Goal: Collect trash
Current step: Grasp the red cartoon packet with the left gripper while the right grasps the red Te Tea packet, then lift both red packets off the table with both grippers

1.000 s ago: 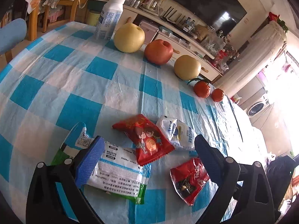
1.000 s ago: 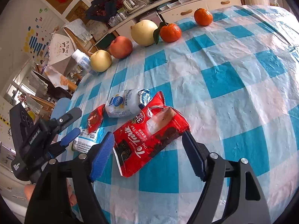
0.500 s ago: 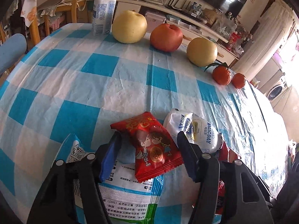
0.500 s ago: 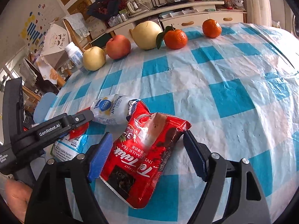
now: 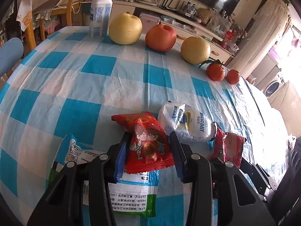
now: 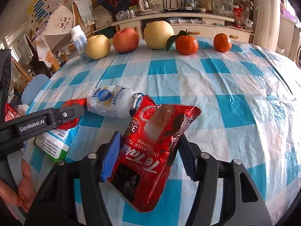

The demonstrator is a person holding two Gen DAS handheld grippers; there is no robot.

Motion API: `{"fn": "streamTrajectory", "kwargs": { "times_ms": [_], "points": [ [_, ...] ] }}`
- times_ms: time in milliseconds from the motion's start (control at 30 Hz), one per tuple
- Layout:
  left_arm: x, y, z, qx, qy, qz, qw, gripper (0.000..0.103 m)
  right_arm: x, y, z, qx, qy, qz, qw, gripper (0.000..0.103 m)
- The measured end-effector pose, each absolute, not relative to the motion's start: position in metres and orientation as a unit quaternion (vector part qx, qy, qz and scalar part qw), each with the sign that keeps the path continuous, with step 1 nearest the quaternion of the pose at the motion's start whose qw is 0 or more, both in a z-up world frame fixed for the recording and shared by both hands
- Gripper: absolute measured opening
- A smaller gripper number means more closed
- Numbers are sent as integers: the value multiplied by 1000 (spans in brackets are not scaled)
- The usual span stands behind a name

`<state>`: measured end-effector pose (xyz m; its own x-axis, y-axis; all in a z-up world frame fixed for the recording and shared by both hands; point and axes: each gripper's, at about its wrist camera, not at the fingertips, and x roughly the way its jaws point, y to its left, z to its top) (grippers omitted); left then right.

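My left gripper (image 5: 148,150) is shut on a small red cartoon-couple snack wrapper (image 5: 146,141), which lies over a white, blue and green packet (image 5: 120,194). A white Magicday pouch (image 5: 188,124) lies just right of it. My right gripper (image 6: 148,150) is shut on a red milk tea packet (image 6: 152,150), tilted up off the cloth; this packet also shows at the right in the left wrist view (image 5: 227,148). In the right wrist view the left gripper (image 6: 47,120) sits at the left, by the white pouch (image 6: 111,103) and the green-edged packet (image 6: 54,143).
The table has a blue and white checked cloth (image 5: 94,86). Along its far edge stand a white bottle (image 5: 100,13), two yellow pears (image 5: 125,28), a red apple (image 5: 160,37) and two tangerines (image 5: 215,71). A chair and cabinets stand behind.
Both grippers have moved forward and closed: the left one onto the small red snack wrapper, the right one onto the red milk tea packet, whose far end has lifted.
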<state>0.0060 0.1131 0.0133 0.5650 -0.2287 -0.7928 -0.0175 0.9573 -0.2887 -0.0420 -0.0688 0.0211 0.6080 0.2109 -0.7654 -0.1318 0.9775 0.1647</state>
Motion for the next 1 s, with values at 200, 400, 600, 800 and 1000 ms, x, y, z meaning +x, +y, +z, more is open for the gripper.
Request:
{"fn": "streamTrajectory", "kwargs": {
  "times_ms": [200,400,600,800,1000],
  "points": [
    [-12,122,24,-136,452,-70,879,44,-43,-77,21,59,431,103,894,48],
    [-37,137,39,-152,432,-78,885,44,-46,-81,22,77,431,116,892,41],
    [-59,151,47,-171,413,-88,890,44,-50,-83,23,84,426,125,892,37],
    [-70,167,44,-177,408,-89,891,44,-54,-92,23,108,419,128,892,34],
    [-73,185,40,-178,409,-85,891,44,-61,-98,26,132,407,128,895,33]
  ]
}}
